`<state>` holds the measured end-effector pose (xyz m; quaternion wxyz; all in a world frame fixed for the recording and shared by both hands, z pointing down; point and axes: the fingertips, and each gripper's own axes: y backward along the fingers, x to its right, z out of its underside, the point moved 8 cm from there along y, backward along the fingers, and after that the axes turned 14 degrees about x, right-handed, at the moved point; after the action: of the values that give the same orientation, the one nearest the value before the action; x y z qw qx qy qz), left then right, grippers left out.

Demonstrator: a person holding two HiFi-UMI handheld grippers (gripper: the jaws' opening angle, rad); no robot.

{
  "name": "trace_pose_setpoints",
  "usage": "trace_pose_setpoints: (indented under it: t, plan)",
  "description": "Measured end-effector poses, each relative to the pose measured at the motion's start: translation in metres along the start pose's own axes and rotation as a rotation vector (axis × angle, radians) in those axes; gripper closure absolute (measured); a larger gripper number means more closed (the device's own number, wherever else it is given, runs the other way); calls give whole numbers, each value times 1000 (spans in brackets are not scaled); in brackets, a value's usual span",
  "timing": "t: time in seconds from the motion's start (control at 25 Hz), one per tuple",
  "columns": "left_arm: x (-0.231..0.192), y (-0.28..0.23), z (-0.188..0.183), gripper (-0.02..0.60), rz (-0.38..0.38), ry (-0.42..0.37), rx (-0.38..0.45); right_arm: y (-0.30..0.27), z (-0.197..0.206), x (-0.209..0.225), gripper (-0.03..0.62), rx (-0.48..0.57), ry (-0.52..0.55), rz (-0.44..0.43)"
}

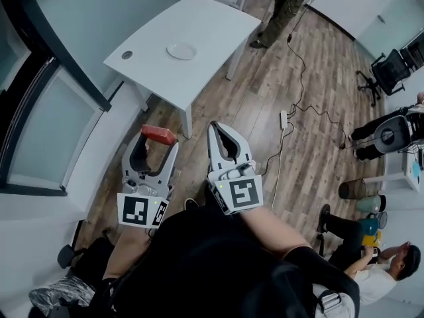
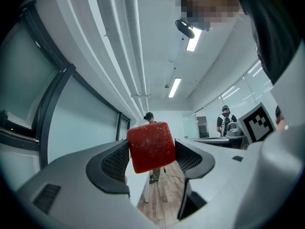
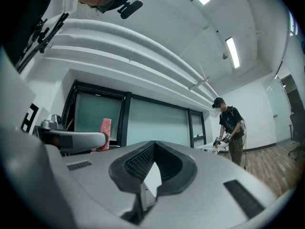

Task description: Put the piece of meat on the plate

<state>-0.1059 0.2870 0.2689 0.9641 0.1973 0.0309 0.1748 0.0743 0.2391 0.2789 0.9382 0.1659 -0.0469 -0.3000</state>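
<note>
Two grippers hover short of the table (image 1: pixel 205 25). Your left gripper (image 1: pixel 158 142) pinches the piece of meat (image 1: pixel 159 135) at its jaw tips; your right gripper (image 1: pixel 214 127), at 3 o'clock, is pressed together, empty. The plate (image 1: pixel 181 50) lies at 12 o'clock, well apart. The tip-only hold may slip in transit.
</note>
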Motion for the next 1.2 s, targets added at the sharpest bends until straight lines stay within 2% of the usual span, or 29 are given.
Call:
trace_pose_setpoints:
  t: [0.36, 0.72, 1.0, 1.2]
  plan:
    - [-14, -35, 24, 278, -14, -1, -37, -39, 23, 25, 591, -1, -52, 14]
    - [-25, -124, 67, 278, -40, -11, -69, -104, 55, 98, 591, -37, -89, -10]
    - [-19, -177, 82, 278, -97, -45, -51, -144, 60, 138, 591, -12, -109, -107]
    - [-16, -202, 90, 278, -131, -60, -61, -162, 64, 161, 591, 0, -104, -138]
